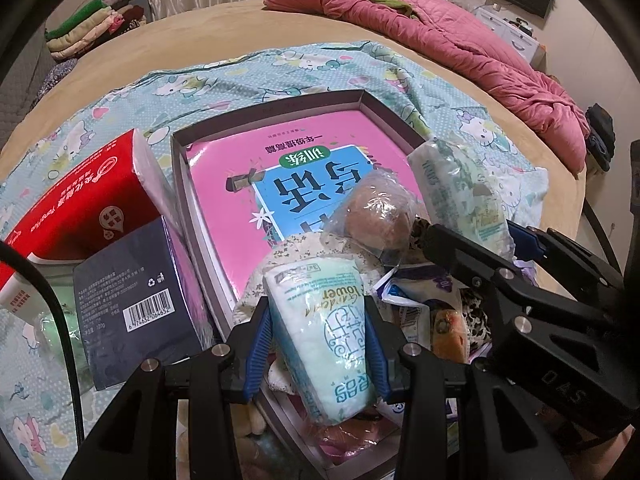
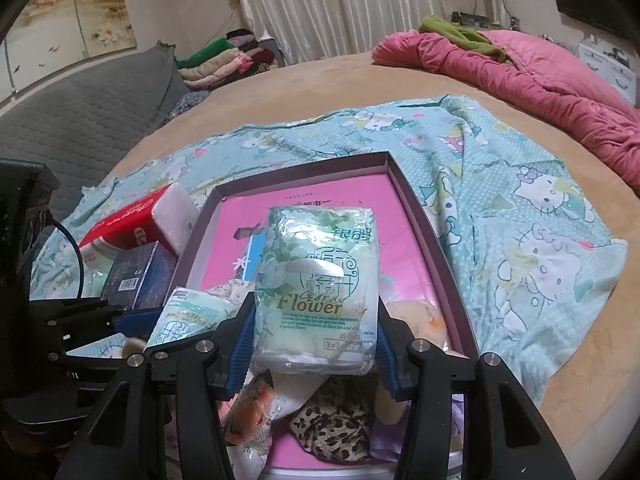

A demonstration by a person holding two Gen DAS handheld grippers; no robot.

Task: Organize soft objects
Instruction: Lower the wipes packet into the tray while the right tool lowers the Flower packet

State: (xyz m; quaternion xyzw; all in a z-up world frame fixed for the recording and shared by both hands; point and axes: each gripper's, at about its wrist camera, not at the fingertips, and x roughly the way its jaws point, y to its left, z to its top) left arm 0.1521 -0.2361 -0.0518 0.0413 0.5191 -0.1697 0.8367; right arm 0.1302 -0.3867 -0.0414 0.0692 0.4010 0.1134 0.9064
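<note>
My left gripper (image 1: 318,312) is shut on a pale green tissue pack (image 1: 324,340) and holds it upright over the near end of a shallow grey box (image 1: 276,100). A second tissue pack (image 2: 316,288), printed "Flower", is clamped between the blue pads of my right gripper (image 2: 314,308) above the same box (image 2: 304,164). In the left wrist view the right gripper (image 1: 472,232) comes in from the right with its pack (image 1: 460,192). A pink book (image 1: 320,136) lines the box floor. A brown bun in a clear bag (image 1: 380,216) lies on a pile of soft things at the box's near end.
A red tissue box (image 1: 80,200) and a dark blue carton (image 1: 132,292) stand left of the box on a Hello Kitty sheet (image 1: 280,68). A leopard-print cloth (image 2: 336,428) and an orange snack packet (image 2: 248,408) lie under my right gripper. A pink quilt (image 1: 460,40) and folded clothes (image 1: 96,20) lie at the bed's far side.
</note>
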